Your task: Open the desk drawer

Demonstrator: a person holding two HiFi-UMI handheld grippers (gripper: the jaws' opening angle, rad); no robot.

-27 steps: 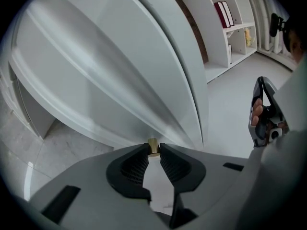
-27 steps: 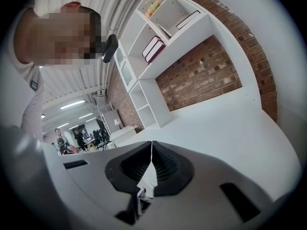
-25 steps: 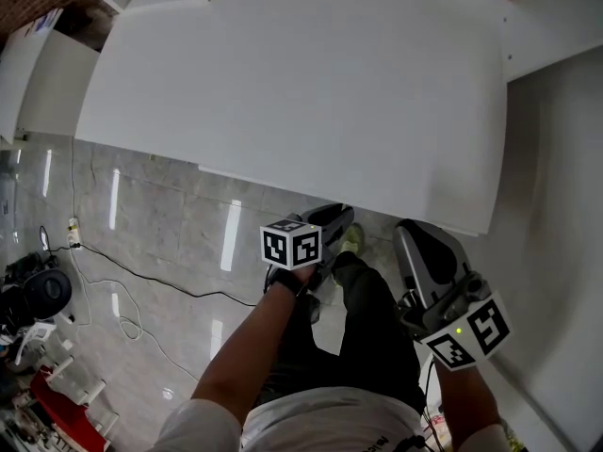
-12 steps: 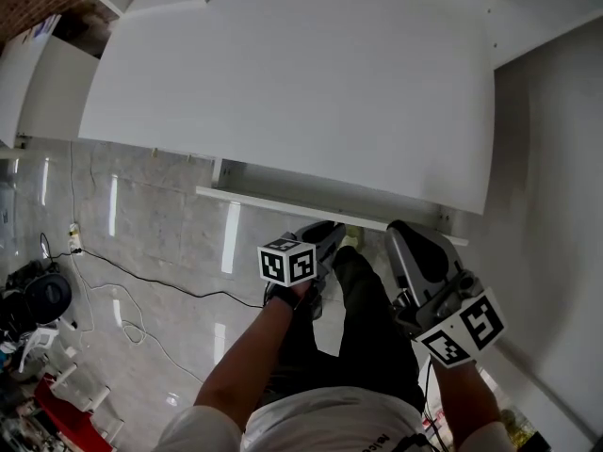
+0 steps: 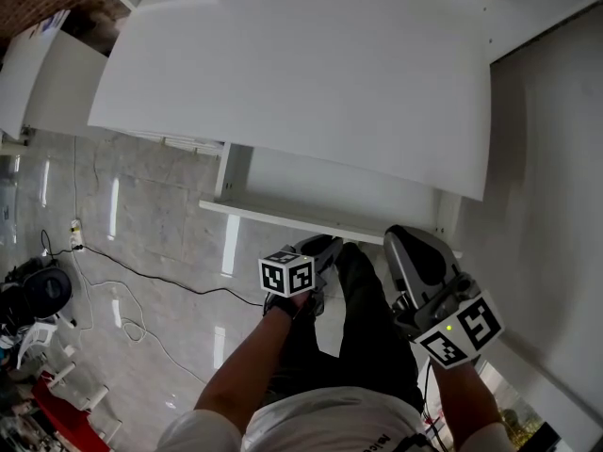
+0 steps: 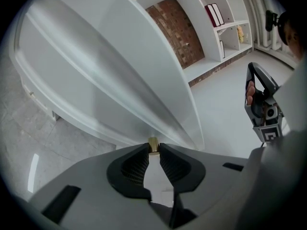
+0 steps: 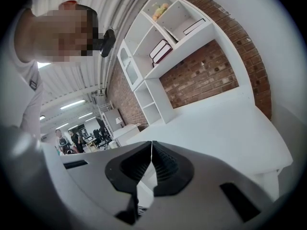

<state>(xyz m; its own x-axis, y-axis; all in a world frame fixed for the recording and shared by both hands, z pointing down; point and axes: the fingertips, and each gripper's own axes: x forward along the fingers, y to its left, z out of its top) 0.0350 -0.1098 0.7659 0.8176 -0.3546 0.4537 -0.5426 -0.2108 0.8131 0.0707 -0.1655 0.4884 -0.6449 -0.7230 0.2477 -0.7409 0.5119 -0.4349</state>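
The white desk top (image 5: 301, 83) fills the upper half of the head view. Below its near edge the drawer (image 5: 330, 191) stands pulled out, its front (image 5: 301, 220) a thin white strip. My left gripper (image 5: 330, 244) reaches to that front. In the left gripper view its jaws (image 6: 153, 150) are shut on the small brass drawer knob (image 6: 153, 144), with the white drawer front (image 6: 96, 95) beyond it. My right gripper (image 5: 403, 237) hangs beside the drawer's right end and touches nothing. Its jaws (image 7: 151, 150) are shut and hold nothing.
The person's legs (image 5: 367, 318) stand just behind the drawer. A black cable (image 5: 141, 276) and clutter (image 5: 38, 295) lie on the tiled floor at left. A white wall panel (image 5: 546, 205) runs along the right. White shelves with books (image 7: 163, 47) line a brick wall.
The drawer has slid out from under the desk, from hidden to well open. My left gripper drew back toward the person with the knob. The right gripper shifted only a little.
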